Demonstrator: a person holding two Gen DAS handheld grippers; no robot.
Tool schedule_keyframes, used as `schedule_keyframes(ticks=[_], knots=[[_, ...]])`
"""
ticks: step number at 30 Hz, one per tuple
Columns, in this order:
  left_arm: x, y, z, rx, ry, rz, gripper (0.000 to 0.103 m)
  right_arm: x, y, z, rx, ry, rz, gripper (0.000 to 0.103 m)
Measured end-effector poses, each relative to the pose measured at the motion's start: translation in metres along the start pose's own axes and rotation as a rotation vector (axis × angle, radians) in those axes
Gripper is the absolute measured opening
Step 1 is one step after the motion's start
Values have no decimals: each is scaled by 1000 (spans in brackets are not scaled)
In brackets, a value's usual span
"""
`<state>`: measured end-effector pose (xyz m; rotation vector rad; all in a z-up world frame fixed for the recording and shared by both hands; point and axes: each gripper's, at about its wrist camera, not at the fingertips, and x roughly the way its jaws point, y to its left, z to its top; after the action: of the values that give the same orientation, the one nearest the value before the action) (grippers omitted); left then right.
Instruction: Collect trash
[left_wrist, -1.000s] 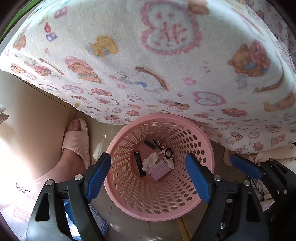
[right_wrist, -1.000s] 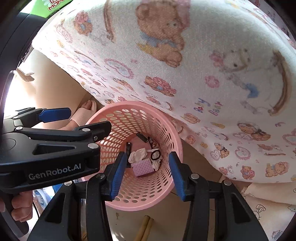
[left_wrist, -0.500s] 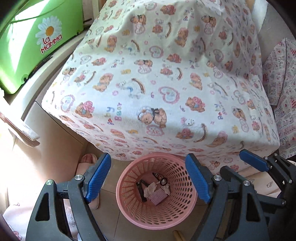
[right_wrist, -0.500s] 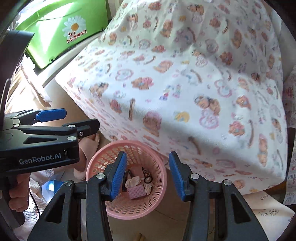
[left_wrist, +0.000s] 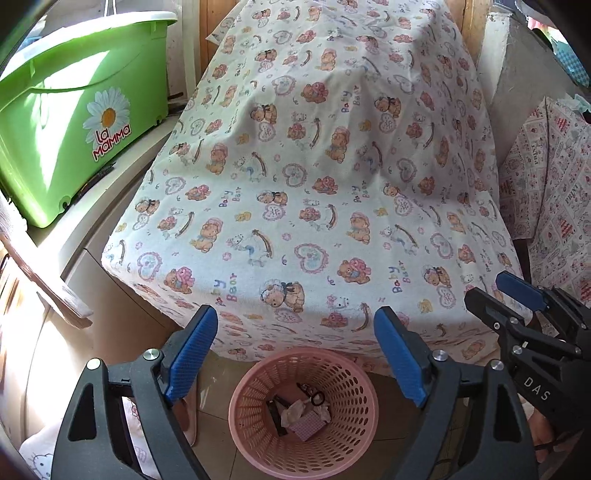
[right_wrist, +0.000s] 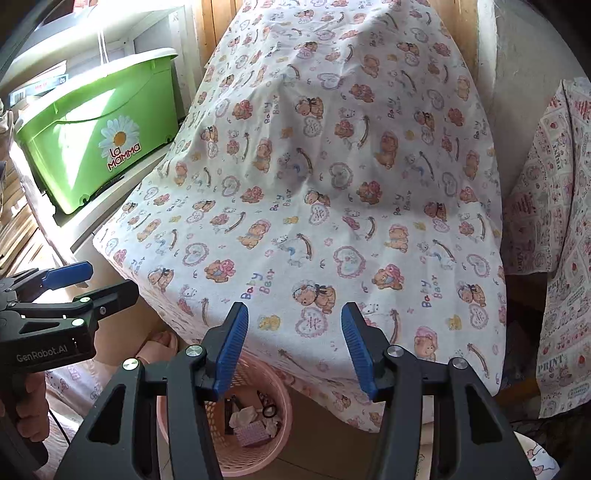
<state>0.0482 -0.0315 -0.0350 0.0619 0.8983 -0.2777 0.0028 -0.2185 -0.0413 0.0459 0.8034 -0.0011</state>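
A pink perforated basket (left_wrist: 245, 391) stands on the floor at the foot of a cloth-draped table. In it lies trash (left_wrist: 301, 417): crumpled tissue, a pink checked packet, a dark strip and a small black ring. My left gripper (left_wrist: 293, 319) hangs high above the basket, jaws wide and opening, nothing between its blue pads. In the right wrist view the basket (right_wrist: 275, 380) and its trash (right_wrist: 251, 421) show low, partly behind my right gripper (right_wrist: 294, 314). Its jaws are also opening and hold nothing. Each gripper shows at the edge of the other's view.
A bear-print cloth (left_wrist: 314, 184) covers the table ahead. A green tub (left_wrist: 74, 122) sits on a ledge to the left. Another printed cloth (left_wrist: 554, 192) hangs at the right. A person's foot in a pink slipper (right_wrist: 159, 343) stands left of the basket.
Both grippers have risen and tipped upward, so the basket has shrunk toward the bottom of each view. The tabletop cloth and green tub have come into sight. Both jaws stand slightly wider.
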Motion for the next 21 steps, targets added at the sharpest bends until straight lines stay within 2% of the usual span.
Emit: schedule_keyframes(ticks=[4,6,9,13,19,21], knots=[[-4,-2,1,2,-31,14,93,-3,3,0,-23,-20,-25,57],[-5,-1,2,-6,-40,17,101,-4,3,1,-17,-28,-23,61],[-5,2,2,-11,-40,29,101,-8,2,1,-12,-49,-39,68],[-3,7,1,-33,-38,58,101,-14,-3,2,12,-84,-74,87],[-16,10,3,-31,-109,61,101,-16,-7,4,29,-100,-102,87],[-19,11,4,-36,-126,53,101,-19,-7,4,43,-116,-96,92]])
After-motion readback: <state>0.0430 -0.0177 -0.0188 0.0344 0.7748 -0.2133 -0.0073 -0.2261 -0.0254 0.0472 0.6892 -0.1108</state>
